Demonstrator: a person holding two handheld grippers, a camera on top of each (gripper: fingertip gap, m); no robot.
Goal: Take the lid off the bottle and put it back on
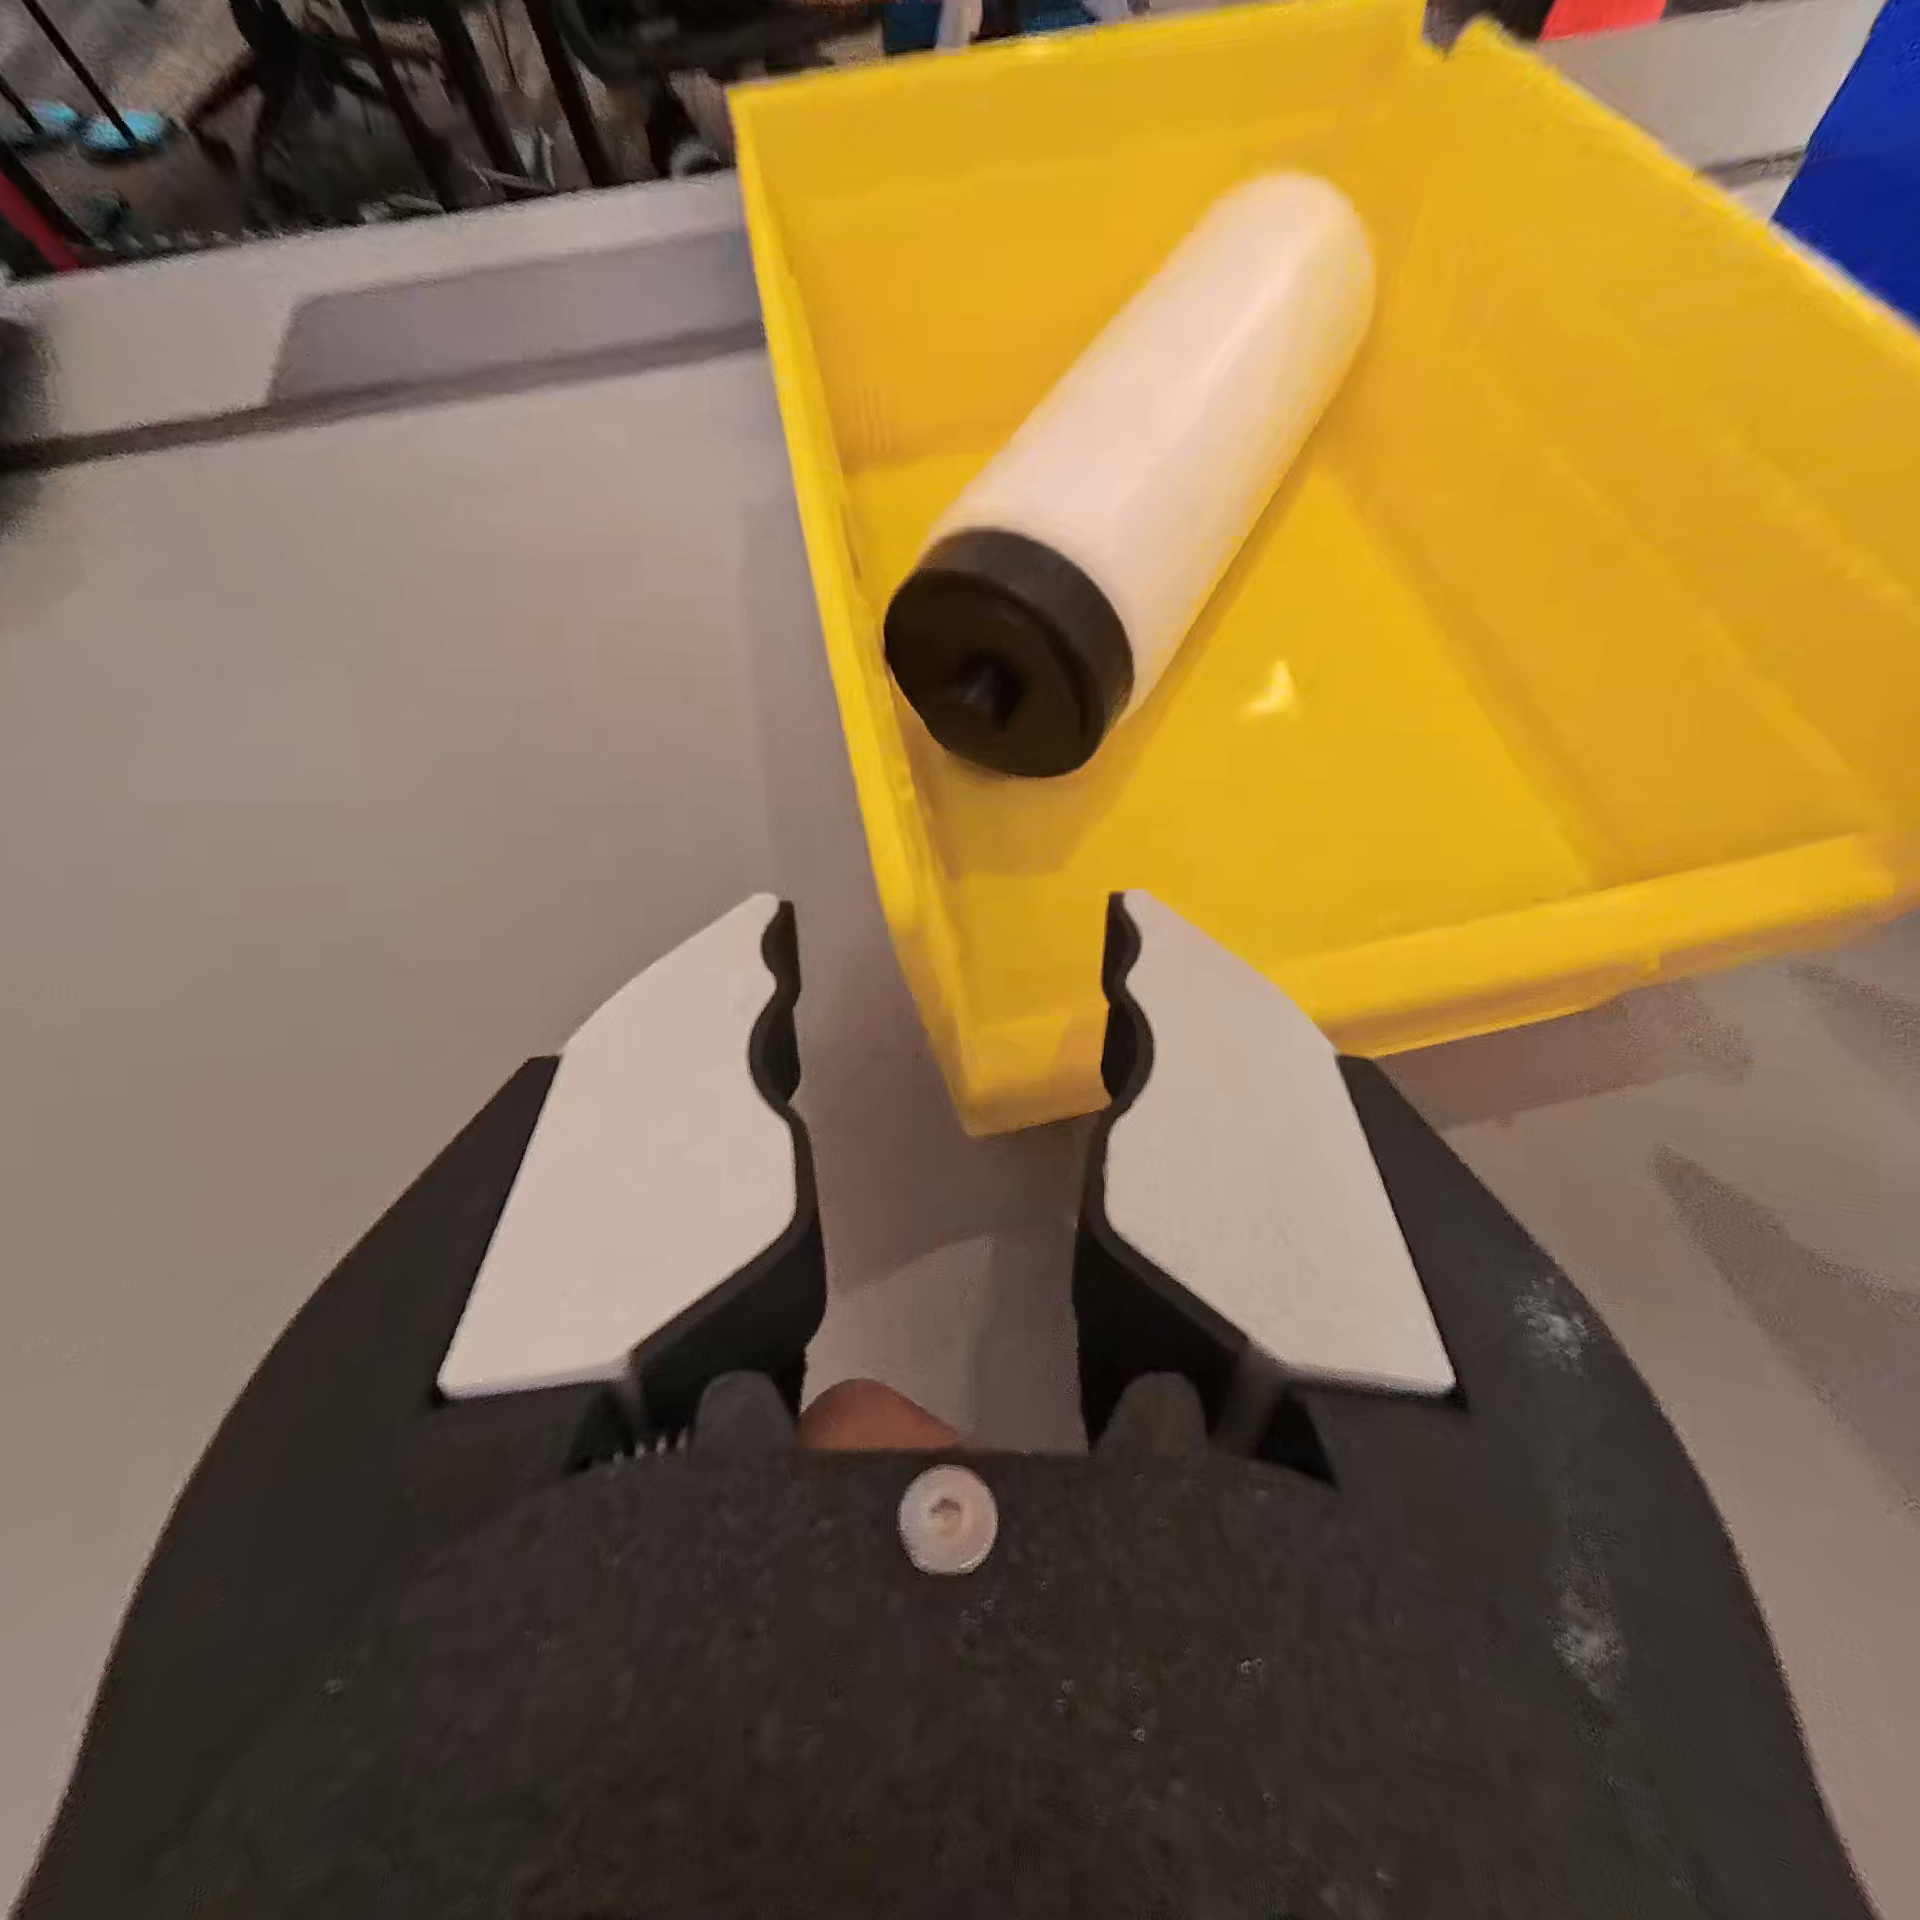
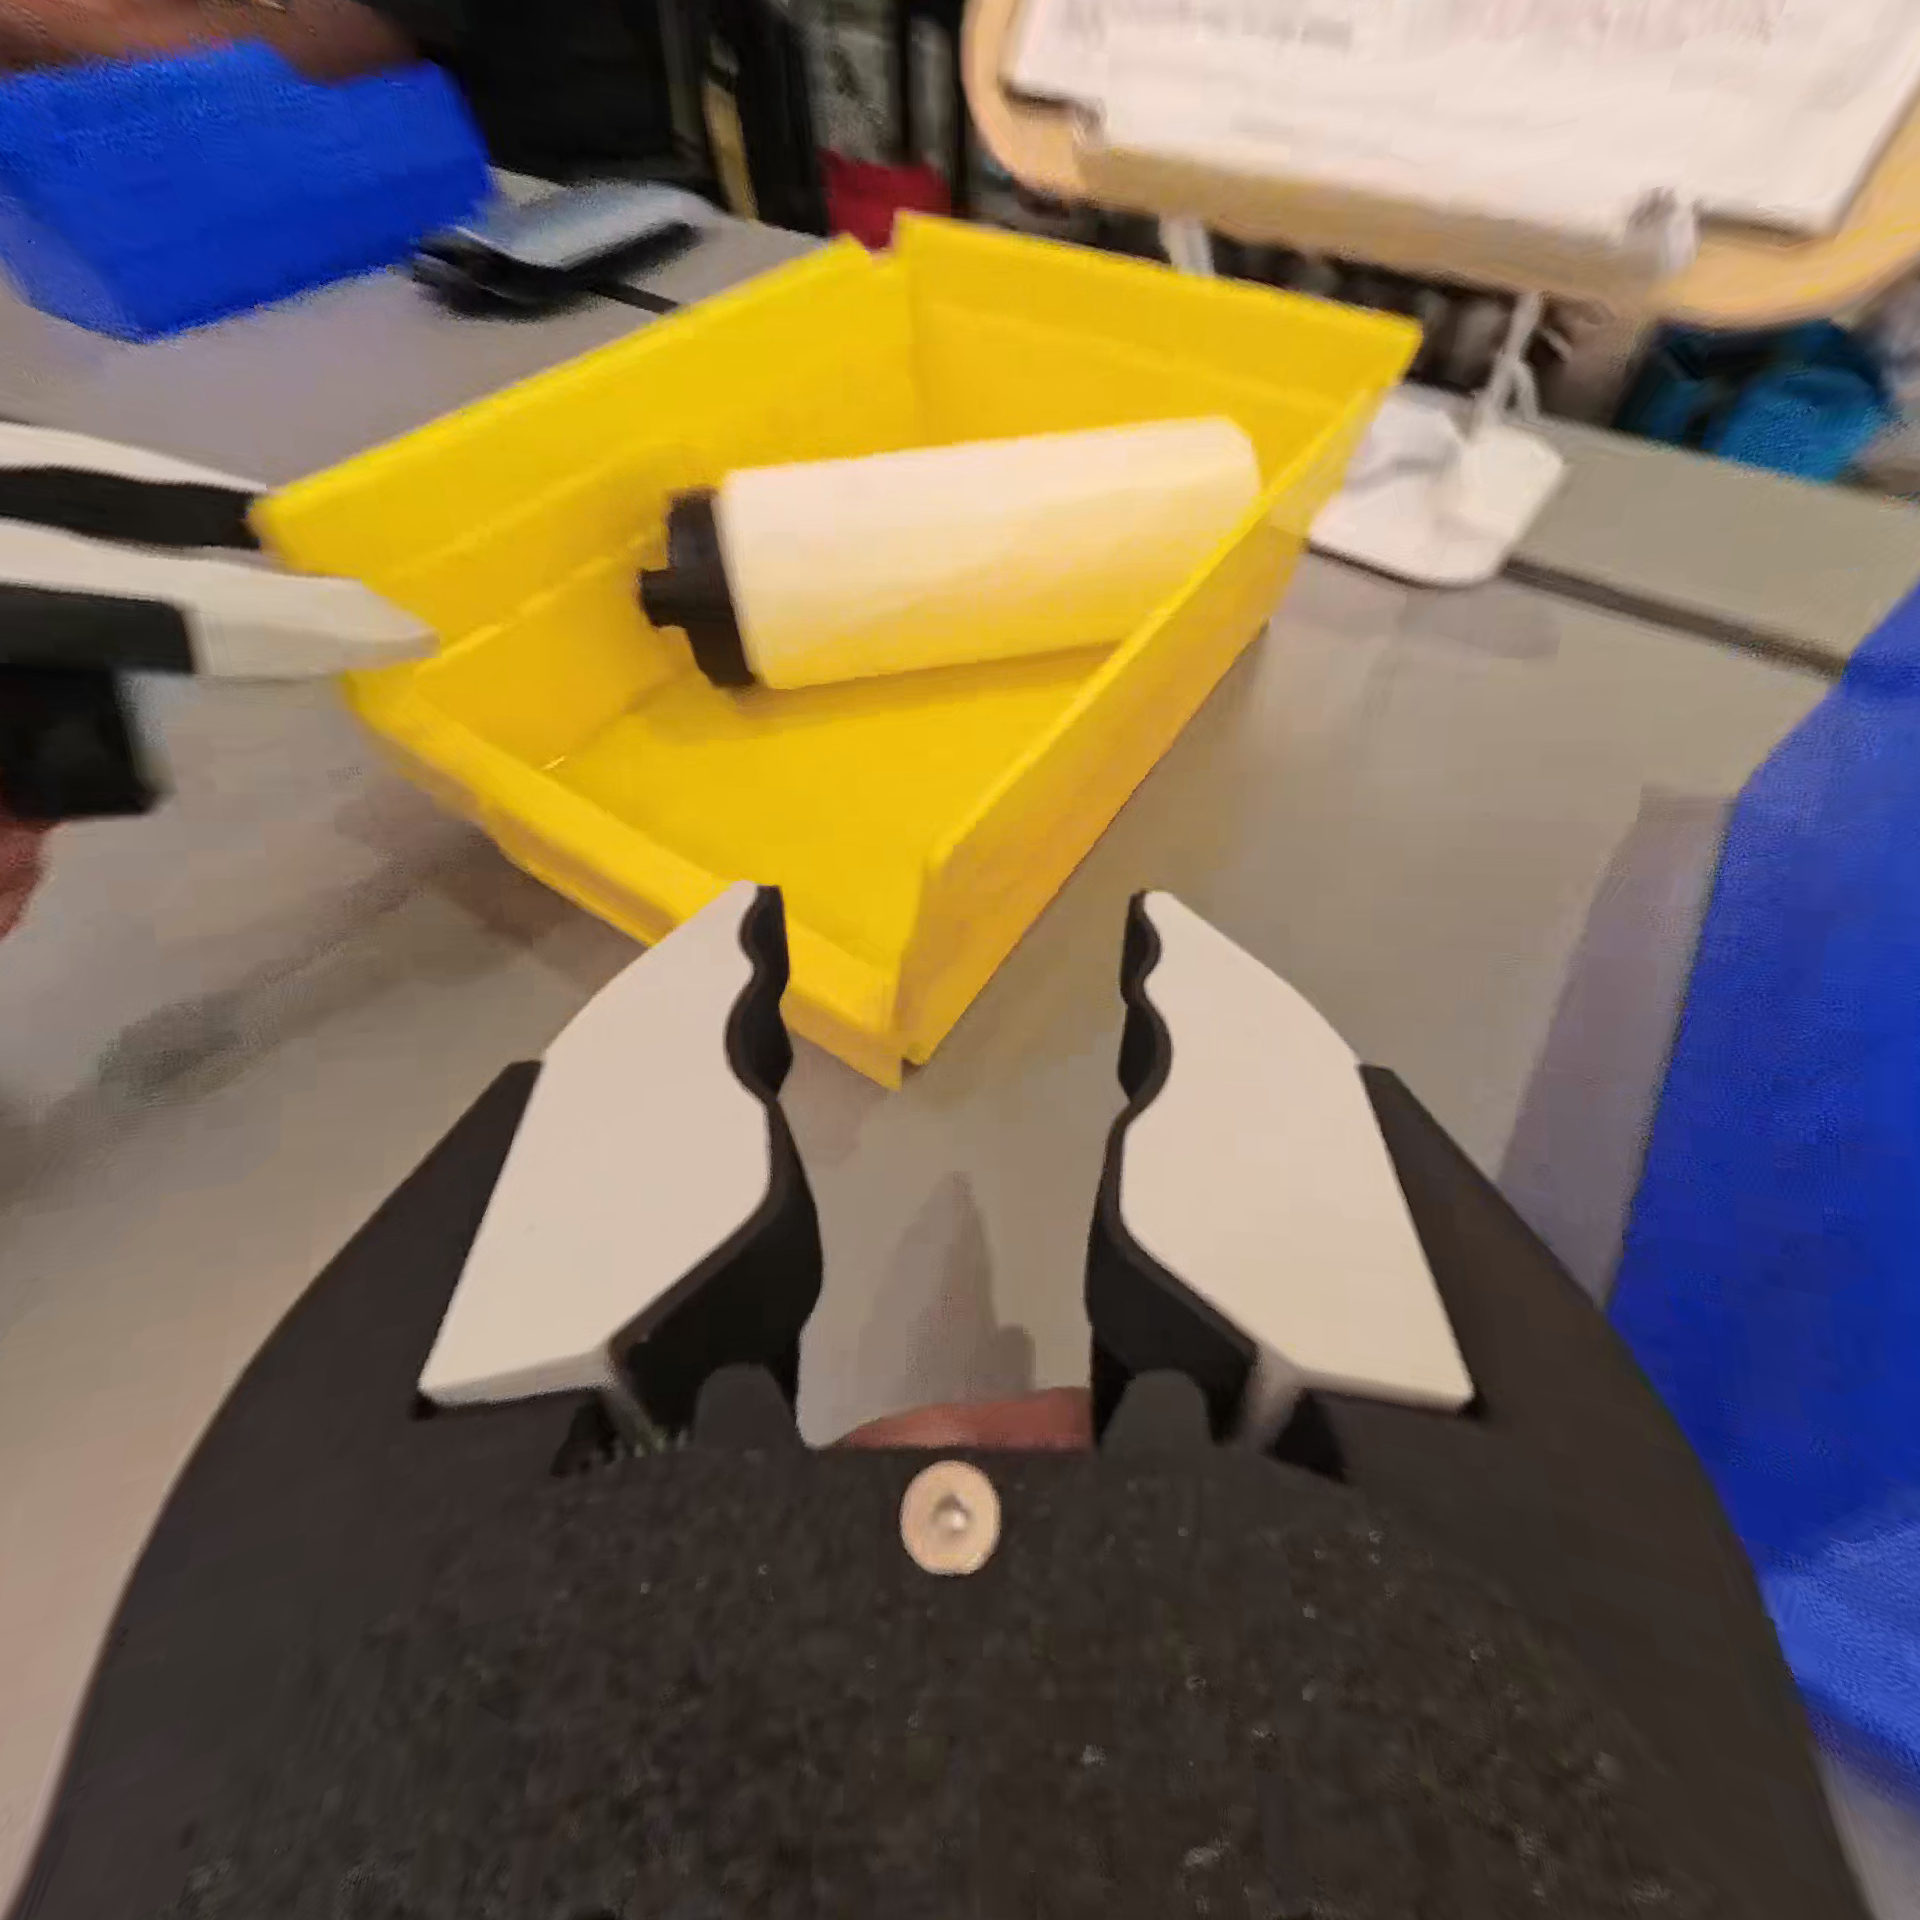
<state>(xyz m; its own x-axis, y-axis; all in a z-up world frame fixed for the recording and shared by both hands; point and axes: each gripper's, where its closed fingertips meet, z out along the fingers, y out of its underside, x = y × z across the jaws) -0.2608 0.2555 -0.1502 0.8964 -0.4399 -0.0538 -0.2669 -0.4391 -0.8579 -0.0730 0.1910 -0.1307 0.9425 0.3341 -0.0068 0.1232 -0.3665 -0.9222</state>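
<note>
I'm seeing the bottle [image 1: 1164, 416] lying in the yellow bin [image 1: 1558, 727], lid [image 1: 1003, 660] on. I'm holding left gripper [image 1: 951, 914] and right gripper [image 2: 951, 914] open, empty.

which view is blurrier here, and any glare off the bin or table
Right wrist view: blurrier, with the bottle, the yellow bin edges and the background smeared, while its own right gripper stays sharp. Left wrist view: milder blur, a small bright glint on the bin floor beside the lid; the table looks matte.

Grey tabletop [image 2: 1403, 831]; blurred clutter behind; pale wooden board [image 2: 1455, 156].
</note>
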